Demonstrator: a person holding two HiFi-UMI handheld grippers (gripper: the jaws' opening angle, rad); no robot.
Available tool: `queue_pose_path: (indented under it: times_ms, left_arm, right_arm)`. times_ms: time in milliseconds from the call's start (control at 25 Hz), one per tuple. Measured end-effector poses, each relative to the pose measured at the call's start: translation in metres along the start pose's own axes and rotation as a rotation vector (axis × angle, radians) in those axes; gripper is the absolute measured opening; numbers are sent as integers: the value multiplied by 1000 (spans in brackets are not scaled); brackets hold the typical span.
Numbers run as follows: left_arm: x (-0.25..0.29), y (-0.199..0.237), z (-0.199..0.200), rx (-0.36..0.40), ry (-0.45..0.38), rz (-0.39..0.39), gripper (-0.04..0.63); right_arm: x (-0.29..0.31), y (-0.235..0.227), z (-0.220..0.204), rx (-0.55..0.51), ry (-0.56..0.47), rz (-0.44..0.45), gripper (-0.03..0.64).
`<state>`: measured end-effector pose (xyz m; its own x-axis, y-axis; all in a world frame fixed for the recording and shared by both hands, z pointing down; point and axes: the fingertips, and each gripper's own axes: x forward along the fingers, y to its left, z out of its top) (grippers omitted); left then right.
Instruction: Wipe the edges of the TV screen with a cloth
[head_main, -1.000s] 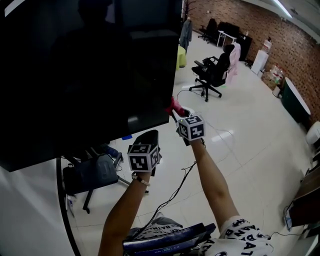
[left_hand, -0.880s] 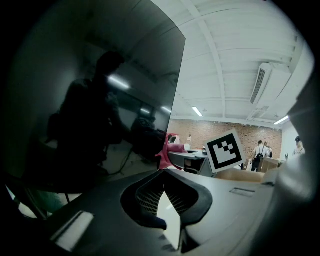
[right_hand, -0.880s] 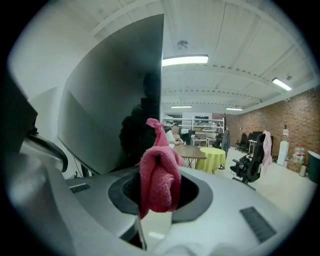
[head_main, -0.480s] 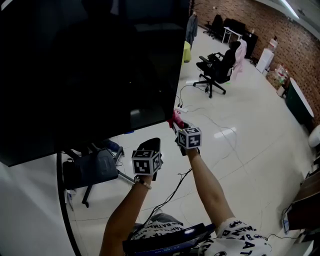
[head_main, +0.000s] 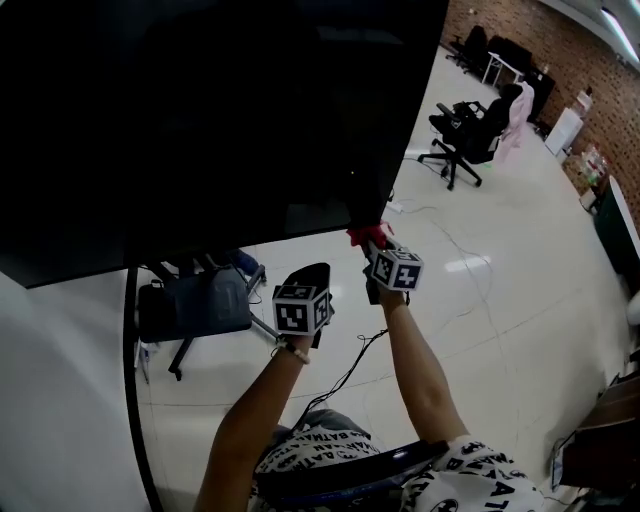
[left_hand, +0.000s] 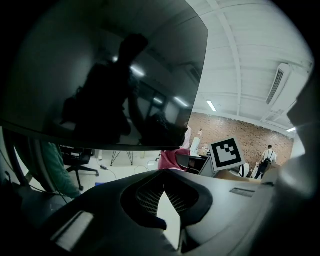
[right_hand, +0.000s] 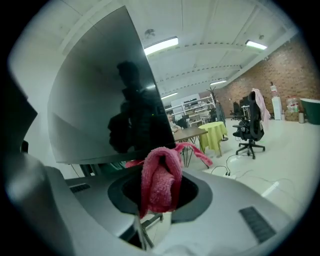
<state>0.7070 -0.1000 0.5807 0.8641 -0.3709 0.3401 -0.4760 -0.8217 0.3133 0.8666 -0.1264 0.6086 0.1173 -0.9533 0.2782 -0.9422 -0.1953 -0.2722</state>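
Note:
A large dark TV screen (head_main: 200, 110) fills the upper left of the head view. My right gripper (head_main: 375, 245) is shut on a pink cloth (head_main: 367, 235), which touches the screen's lower right corner. In the right gripper view the pink cloth (right_hand: 160, 181) bulges folded between the jaws, just below the TV screen (right_hand: 107, 105). My left gripper (head_main: 308, 283) hangs lower and to the left, under the bottom edge, with its jaws shut and nothing in them. In the left gripper view its jaws (left_hand: 162, 176) meet at the tips, and the TV screen (left_hand: 100, 70) looms overhead.
The TV stand's legs and a dark office chair (head_main: 195, 305) sit under the screen. Another black office chair (head_main: 475, 125) stands at the back right on the pale floor. A cable (head_main: 345, 375) trails beside my arms. A brick wall (head_main: 590, 60) runs along the far right.
Both grippers have shifted to the right along the screen's bottom edge. The cloth now sits at the lower right corner. The head view has swung so the screen takes up more of it.

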Motion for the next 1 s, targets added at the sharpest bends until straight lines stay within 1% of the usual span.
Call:
queue_pose_path:
  times_ms: [80, 160, 320, 480, 600, 840, 1000]
  left_arm:
    - [-2, 9, -1, -12, -4, 5, -9]
    - [-6, 26, -3, -29, 2, 22, -9]
    - [-24, 64, -11, -68, 7, 80, -9]
    - [-47, 88, -9, -79, -18, 111, -9]
    - [-62, 108, -17, -95, -7, 124, -9]
    - [-96, 150, -19, -127, -14, 155, -9]
    - [-122, 180, -15, -135, -34, 180, -9]
  right_arm:
    - [-2, 3, 1, 44, -27, 5, 109]
    - [3, 18, -1, 62, -41, 25, 109]
    - [20, 65, -9, 80, -37, 80, 109]
    - [26, 103, -16, 106, -33, 113, 109]
    - [32, 130, -22, 137, -31, 139, 109]
    - [50, 194, -38, 145, -8, 190, 109]
    - [57, 234, -47, 145, 7, 205, 109]
